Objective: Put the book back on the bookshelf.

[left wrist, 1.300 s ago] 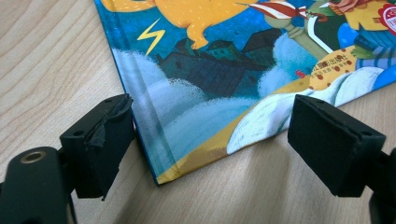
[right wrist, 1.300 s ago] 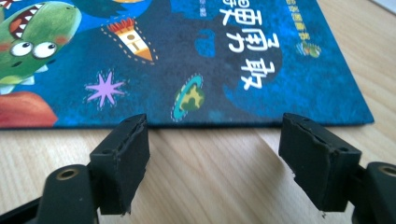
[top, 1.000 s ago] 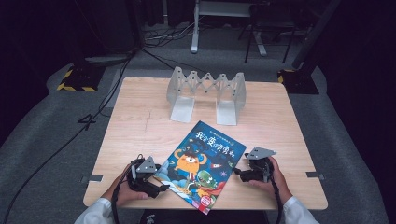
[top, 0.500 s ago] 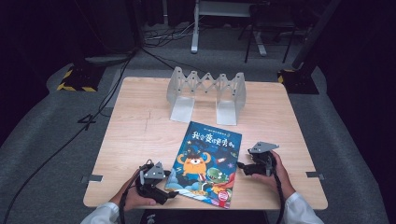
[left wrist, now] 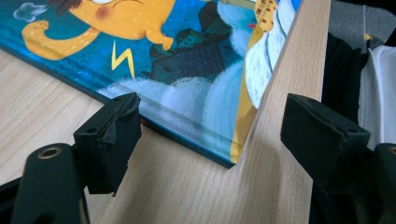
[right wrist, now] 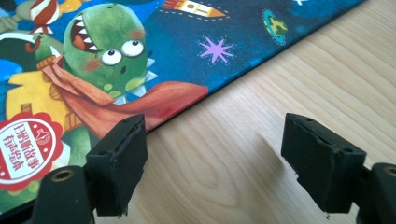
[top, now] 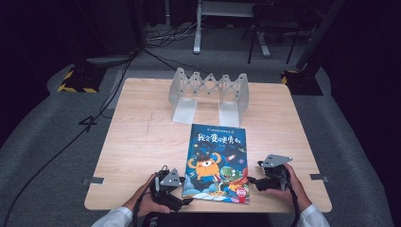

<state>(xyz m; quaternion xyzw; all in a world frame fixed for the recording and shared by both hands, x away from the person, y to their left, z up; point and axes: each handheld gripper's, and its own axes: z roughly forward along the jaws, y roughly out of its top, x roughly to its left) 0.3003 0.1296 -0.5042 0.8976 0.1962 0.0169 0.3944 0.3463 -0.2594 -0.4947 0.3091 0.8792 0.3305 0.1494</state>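
Left gripper [left wrist: 210,135] gaping at book [top: 217,163] corner, right gripper [right wrist: 212,156] gaping, seemingly beside its edge.

Book [top: 218,163] now squared up, nearer table's [top: 137,137] front edge

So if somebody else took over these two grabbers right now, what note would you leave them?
Left gripper: open at the book's near left corner, holding nothing; jaws have just been closing a little.
Right gripper: open beside the book's right edge, holding nothing.
Book lies flat, cover up, near the table's front edge. Folding rack stands behind it, nothing in it.
Done: nothing gripped yet.
Left: probably grip the book and stand it in the rack.
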